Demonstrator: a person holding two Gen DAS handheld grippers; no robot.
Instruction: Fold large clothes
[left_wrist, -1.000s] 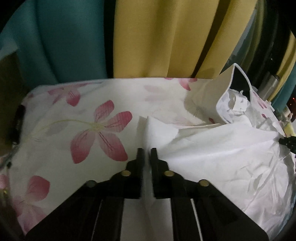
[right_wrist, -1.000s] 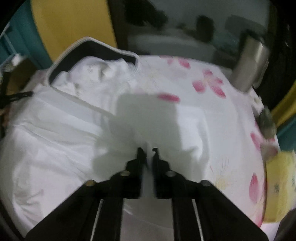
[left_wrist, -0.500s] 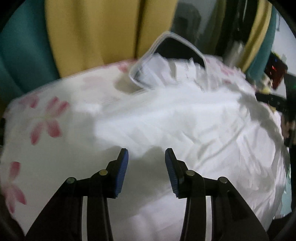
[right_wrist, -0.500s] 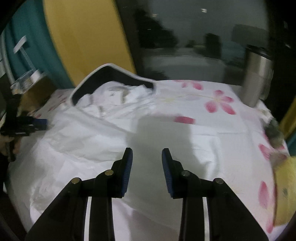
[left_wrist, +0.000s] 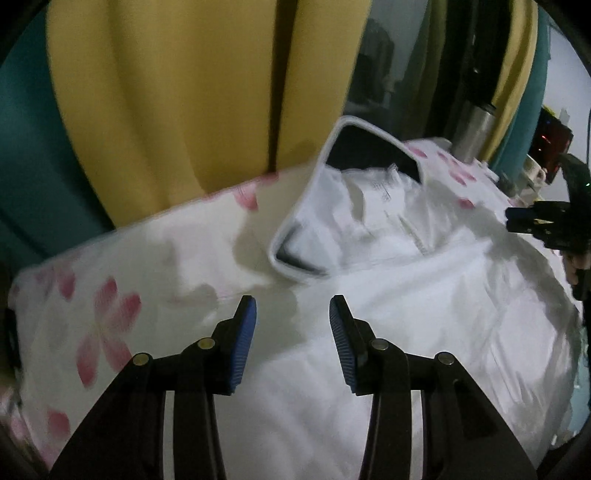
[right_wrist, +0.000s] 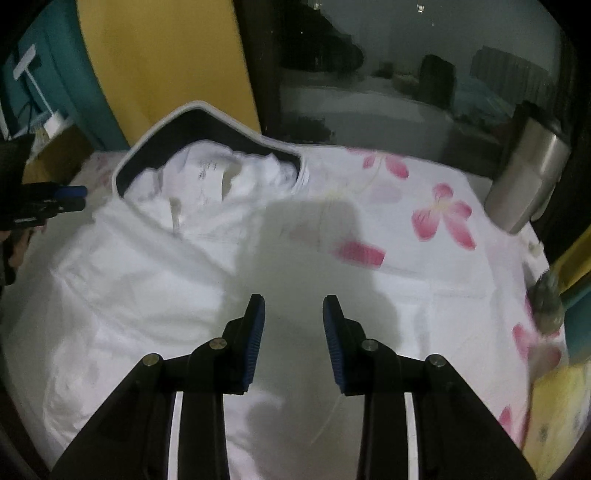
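Note:
A large white garment (left_wrist: 424, 288) lies spread on a flowered sheet (left_wrist: 122, 280). Its hood (left_wrist: 354, 192), white-rimmed with a dark lining, stands open at the far end. The garment shows in the right wrist view (right_wrist: 147, 280) with the hood (right_wrist: 210, 162) at upper left. My left gripper (left_wrist: 292, 325) is open and empty above the garment's left edge. My right gripper (right_wrist: 293, 321) is open and empty above its right side. Each gripper appears at the edge of the other's view, the right gripper (left_wrist: 539, 221) and the left gripper (right_wrist: 48, 203).
Yellow curtains (left_wrist: 177, 110) and teal curtains (left_wrist: 26, 155) hang behind the bed. A steel flask (right_wrist: 528, 184) stands at the far right corner, also in the left wrist view (left_wrist: 476, 129). A dark window (right_wrist: 406, 74) is behind. A yellow cloth (right_wrist: 554, 413) lies at the right edge.
Both grippers were shut on garment fabric a second ago. Both have opened, let go and pulled back and up. The garment now lies flat.

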